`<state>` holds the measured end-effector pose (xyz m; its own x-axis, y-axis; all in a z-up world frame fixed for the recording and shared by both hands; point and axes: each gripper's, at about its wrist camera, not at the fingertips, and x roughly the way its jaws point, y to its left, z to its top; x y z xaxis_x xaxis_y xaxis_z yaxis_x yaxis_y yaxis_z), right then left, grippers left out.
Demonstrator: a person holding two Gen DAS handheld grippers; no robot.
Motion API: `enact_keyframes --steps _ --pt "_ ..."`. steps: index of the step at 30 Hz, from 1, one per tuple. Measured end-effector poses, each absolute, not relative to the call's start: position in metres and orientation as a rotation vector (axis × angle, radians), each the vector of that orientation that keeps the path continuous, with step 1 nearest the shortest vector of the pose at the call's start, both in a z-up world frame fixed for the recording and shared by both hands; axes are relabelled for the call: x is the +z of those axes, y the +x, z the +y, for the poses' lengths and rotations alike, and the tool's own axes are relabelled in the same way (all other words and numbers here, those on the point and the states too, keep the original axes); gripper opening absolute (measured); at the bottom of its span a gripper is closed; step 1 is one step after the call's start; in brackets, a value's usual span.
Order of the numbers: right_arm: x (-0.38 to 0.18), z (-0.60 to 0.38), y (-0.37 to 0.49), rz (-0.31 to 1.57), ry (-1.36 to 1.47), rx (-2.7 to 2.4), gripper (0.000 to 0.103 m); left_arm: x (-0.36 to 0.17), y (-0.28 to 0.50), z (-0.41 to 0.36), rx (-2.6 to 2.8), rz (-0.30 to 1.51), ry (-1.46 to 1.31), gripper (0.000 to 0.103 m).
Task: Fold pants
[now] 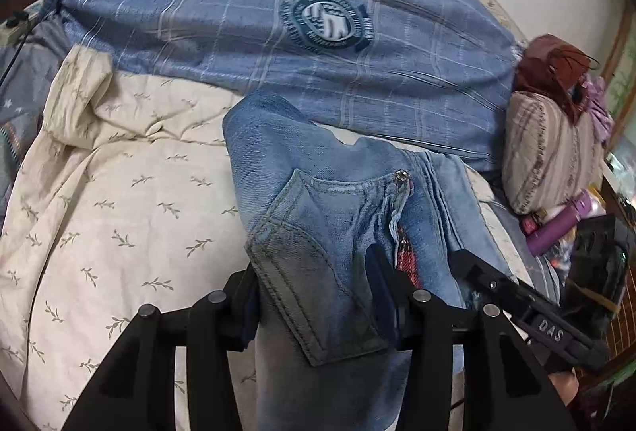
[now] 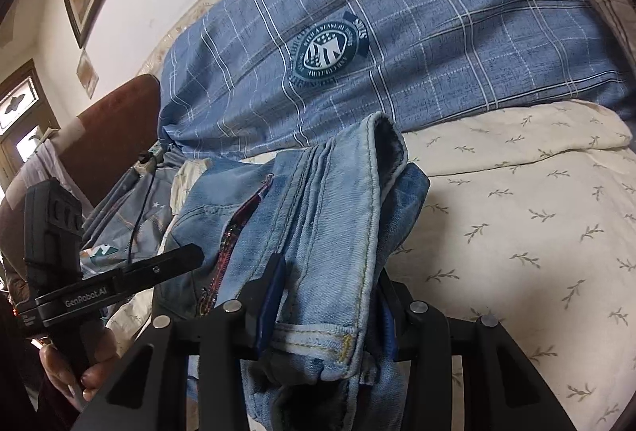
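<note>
Both claws are seen clamped on the same bundle of blue denim pants (image 1: pixel 318 216), which is held up over a bed between them. By the left gripper (image 1: pixel 314 296), the pads are pressed on either side of a back pocket (image 1: pixel 302 264), the jaws being partly closed with thick cloth filling the gap. A red-lined open zipper (image 1: pixel 403 252) is seen just right of that pocket. Further right in the left wrist view, the other tool is seen gripping the neighbouring folds.

By the right gripper (image 2: pixel 326 299), the layered waistband and hems (image 2: pixel 342 200) are pinched, its blue pads (image 2: pixel 272 296) being pressed into the denim. At the left of the right wrist view, a hand (image 2: pixel 79 367) is seen around the handle of the left tool.

Beneath the pants, a cream sheet with a leaf print (image 2: pixel 516 232) is spread; behind them, a blue checked cushion with a round crest (image 2: pixel 377 33) is propped against the wall.
</note>
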<state>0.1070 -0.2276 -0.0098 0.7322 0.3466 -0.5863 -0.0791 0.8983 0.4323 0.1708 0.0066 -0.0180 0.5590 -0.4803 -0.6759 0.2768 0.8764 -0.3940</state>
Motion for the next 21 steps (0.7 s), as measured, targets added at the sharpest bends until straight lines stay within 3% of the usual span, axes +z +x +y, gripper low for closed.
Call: enact_keyframes --steps 21 --pt "-0.027 -0.210 0.132 0.770 0.415 0.210 0.044 -0.028 0.180 0.012 -0.357 0.877 -0.218 0.050"
